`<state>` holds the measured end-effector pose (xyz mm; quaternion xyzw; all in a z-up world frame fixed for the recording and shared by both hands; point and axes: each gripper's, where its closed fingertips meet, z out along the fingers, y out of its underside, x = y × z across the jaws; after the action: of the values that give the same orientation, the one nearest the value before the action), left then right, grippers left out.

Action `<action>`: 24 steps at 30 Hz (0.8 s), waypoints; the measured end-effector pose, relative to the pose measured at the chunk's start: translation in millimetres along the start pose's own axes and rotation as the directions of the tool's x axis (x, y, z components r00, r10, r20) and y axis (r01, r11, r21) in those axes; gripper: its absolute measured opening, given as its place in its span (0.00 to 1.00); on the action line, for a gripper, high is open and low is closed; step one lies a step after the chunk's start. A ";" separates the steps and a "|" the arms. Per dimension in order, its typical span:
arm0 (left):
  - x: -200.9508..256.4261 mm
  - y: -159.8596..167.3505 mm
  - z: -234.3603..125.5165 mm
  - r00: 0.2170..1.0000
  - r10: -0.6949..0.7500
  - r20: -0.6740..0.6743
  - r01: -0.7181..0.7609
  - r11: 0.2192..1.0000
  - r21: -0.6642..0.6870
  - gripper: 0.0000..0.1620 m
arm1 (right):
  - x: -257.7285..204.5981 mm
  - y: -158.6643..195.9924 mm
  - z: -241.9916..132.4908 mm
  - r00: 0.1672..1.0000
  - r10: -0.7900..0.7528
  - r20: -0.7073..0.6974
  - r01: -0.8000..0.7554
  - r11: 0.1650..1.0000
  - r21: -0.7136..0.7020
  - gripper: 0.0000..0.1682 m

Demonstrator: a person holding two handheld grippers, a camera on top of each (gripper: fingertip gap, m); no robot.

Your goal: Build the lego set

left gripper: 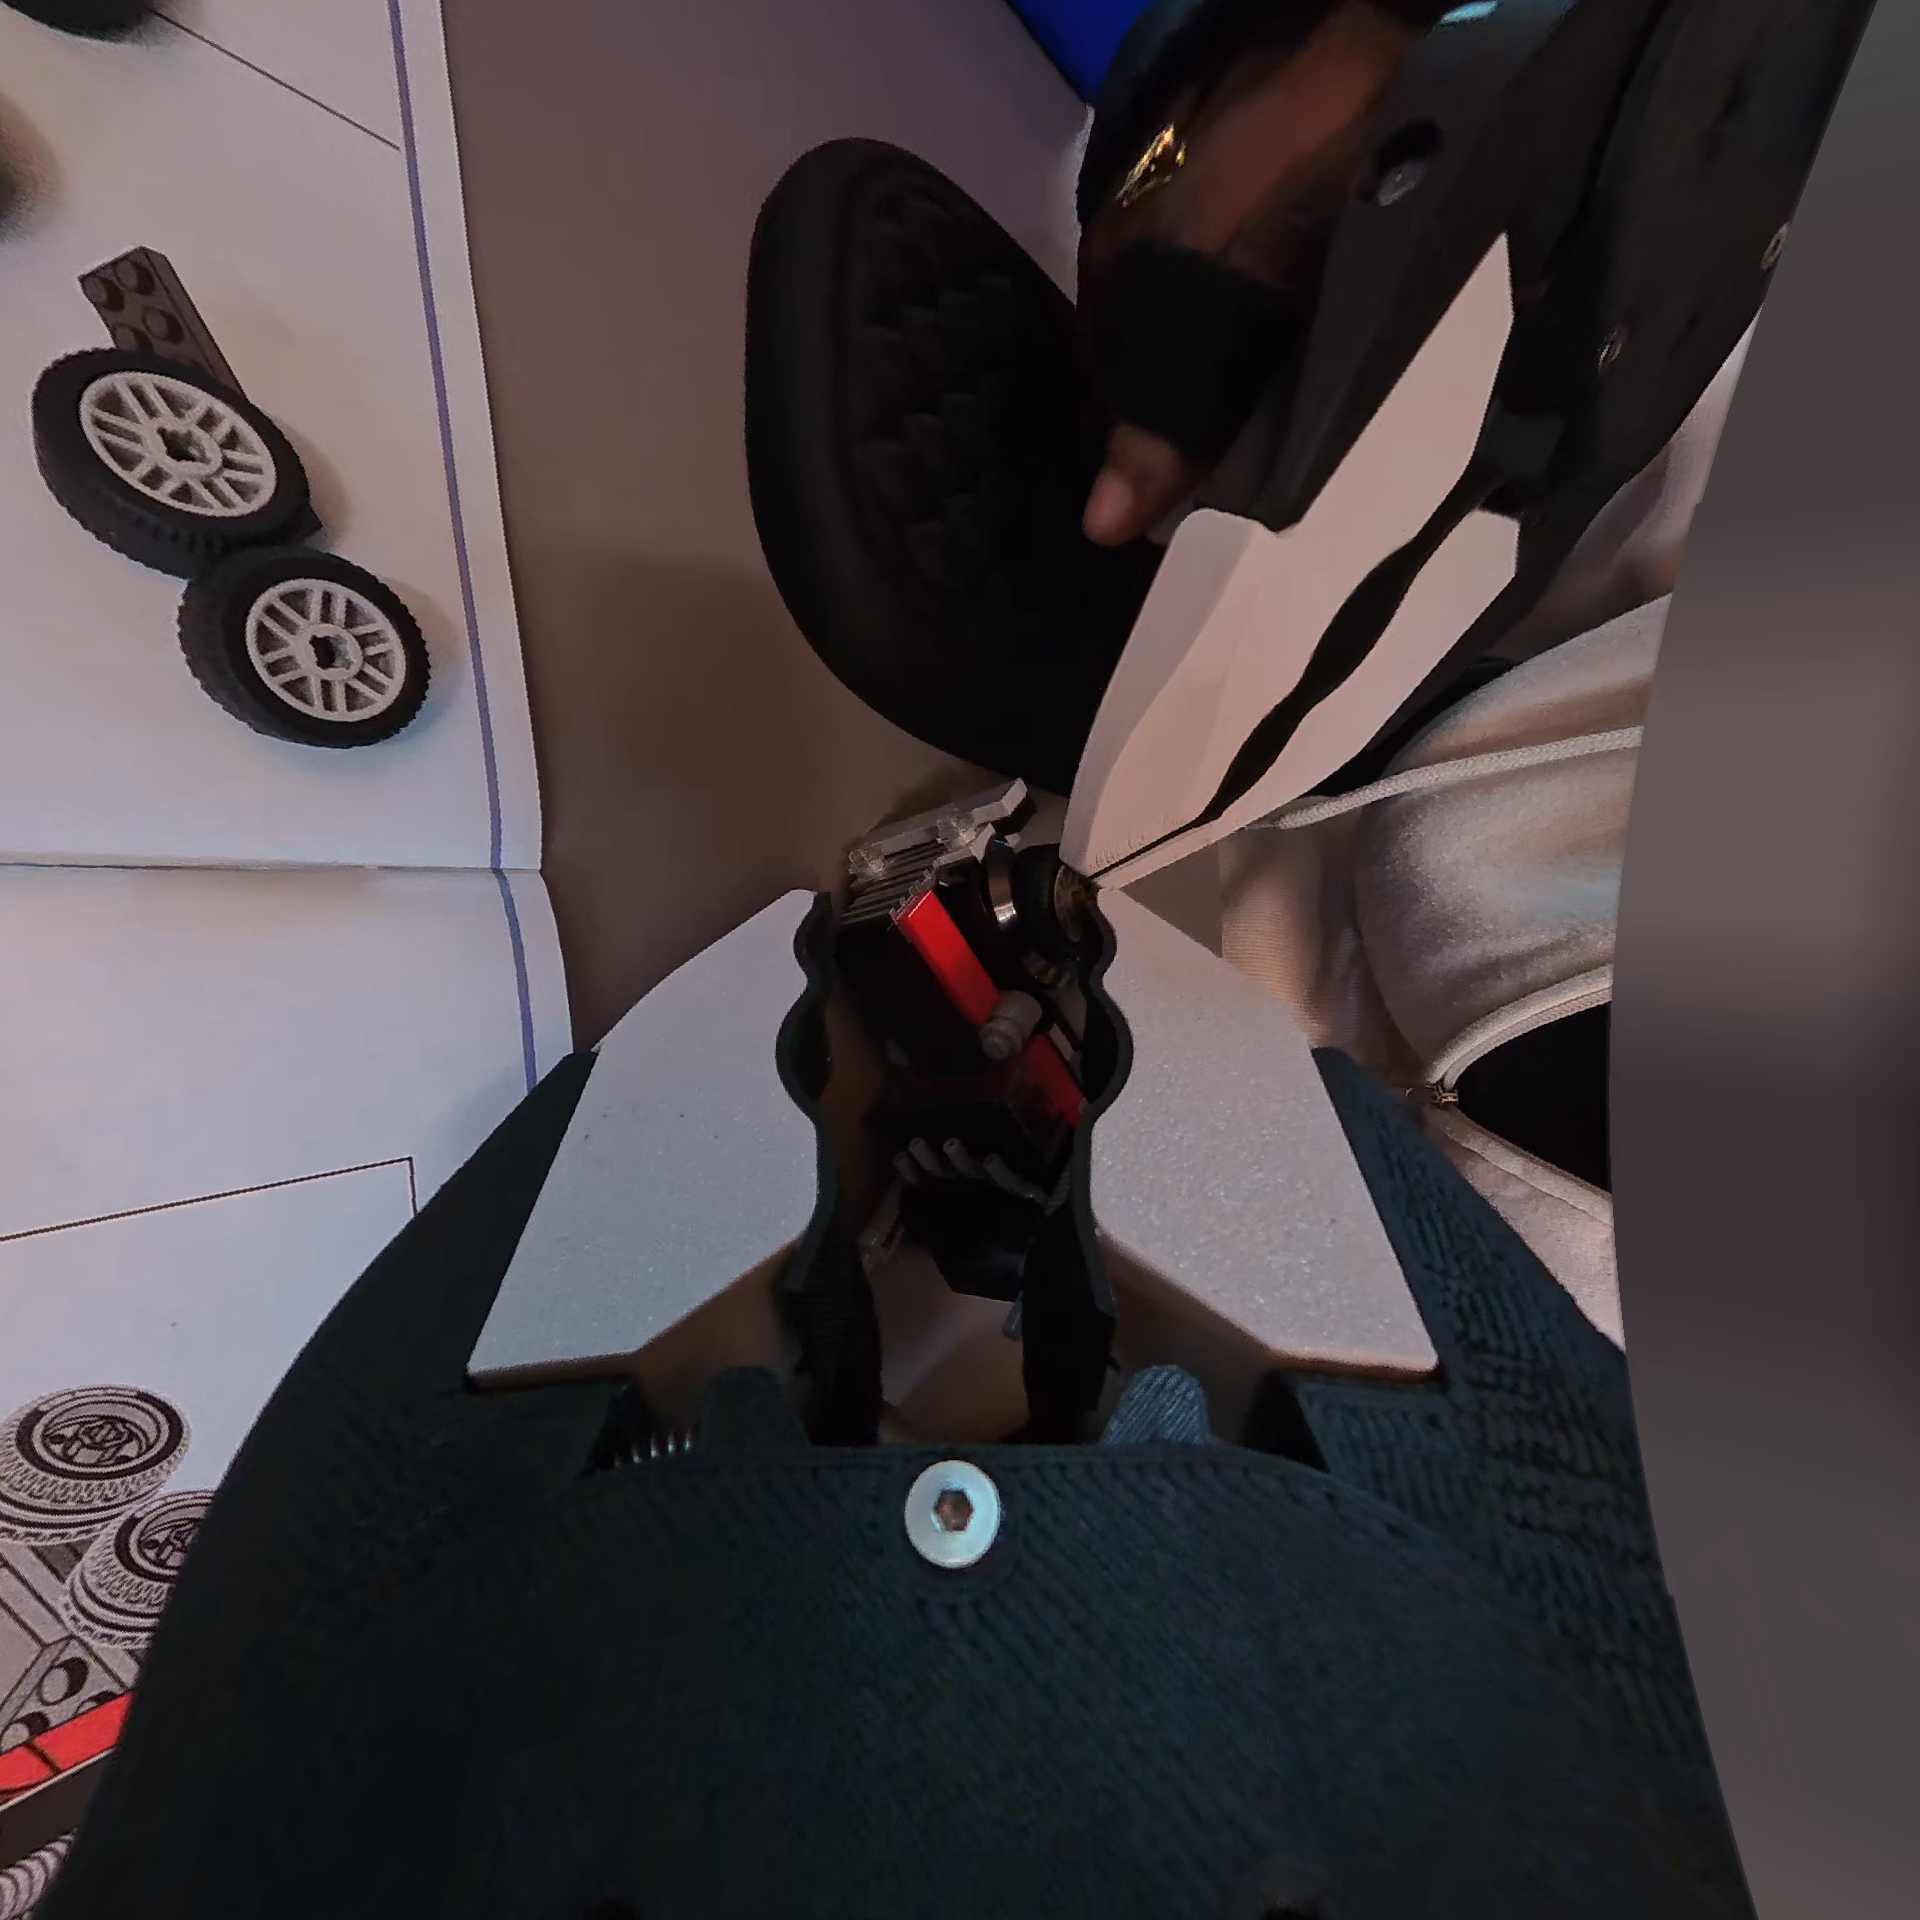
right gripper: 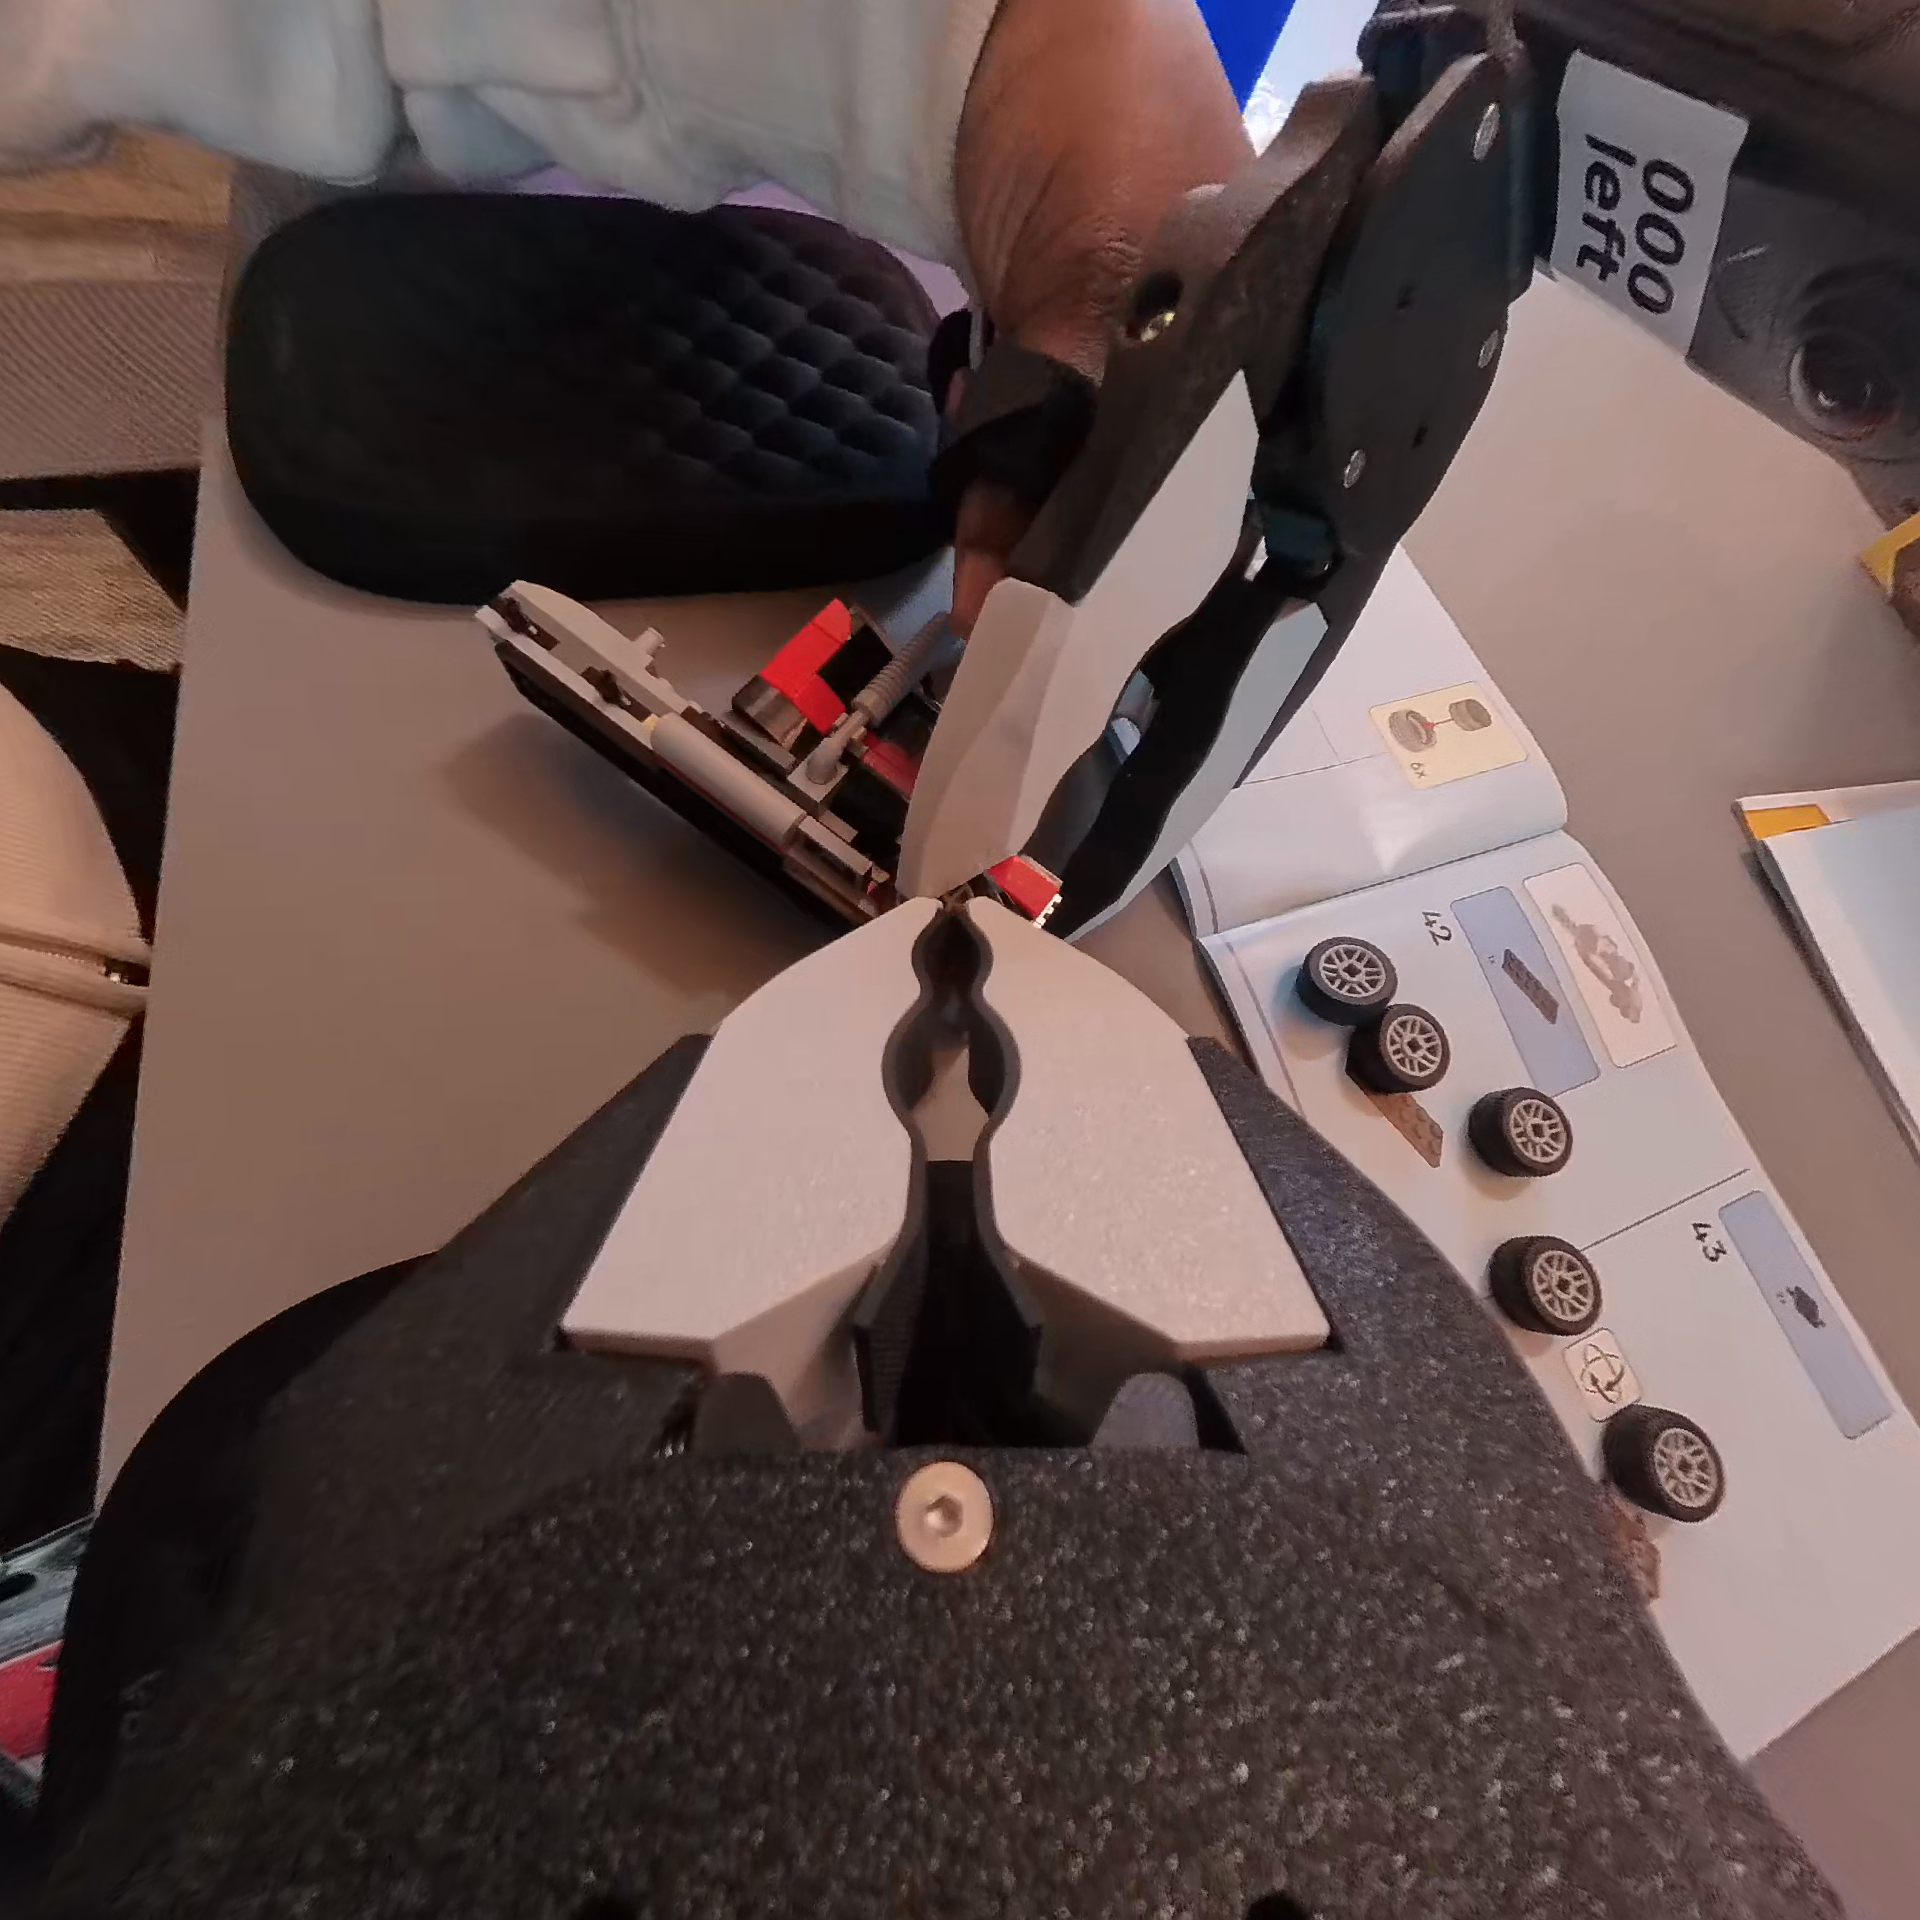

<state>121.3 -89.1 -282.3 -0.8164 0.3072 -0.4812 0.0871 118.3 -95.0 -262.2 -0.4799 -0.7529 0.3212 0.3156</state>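
My left gripper is shut on the partly built lego vehicle, black and grey with a red stripe. In the right wrist view it comes in from the upper right and holds the vehicle tilted over the table. My right gripper is shut. In the left wrist view its closed tips touch a small black wheel on the vehicle's side. Whether anything is pinched between those tips is hidden.
An open instruction booklet lies to the right with several loose wheels and a dark plate on it. A black padded rest lies behind the vehicle. A second booklet is far right. A person's pale sleeve is close. Left and right tips are no more than a few centimetres apart.
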 end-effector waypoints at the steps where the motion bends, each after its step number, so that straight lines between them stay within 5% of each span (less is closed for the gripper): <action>1: 0.0 0.2 0.1 1.000 0.003 0.001 -0.003 1.000 0.000 0.29 | -0.2 -0.1 0.0 1.000 -0.015 -0.009 0.015 1.000 -0.002 0.00; 12: 1.1 -0.8 0.2 1.000 0.000 0.002 0.000 1.000 -0.004 0.28 | 0.6 2.5 0.3 0.994 0.103 0.031 -0.102 0.995 -0.021 0.00; 24: 4.9 -1.9 0.7 0.998 0.065 -0.013 -0.065 0.998 0.020 0.24 | 2.3 2.2 -0.7 0.993 -0.073 -0.088 0.072 0.997 -0.024 0.03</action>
<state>124.3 -90.6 -278.3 -0.8016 0.3293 -0.4869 0.1087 119.2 -92.0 -263.2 -0.4693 -0.7583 0.2801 0.3554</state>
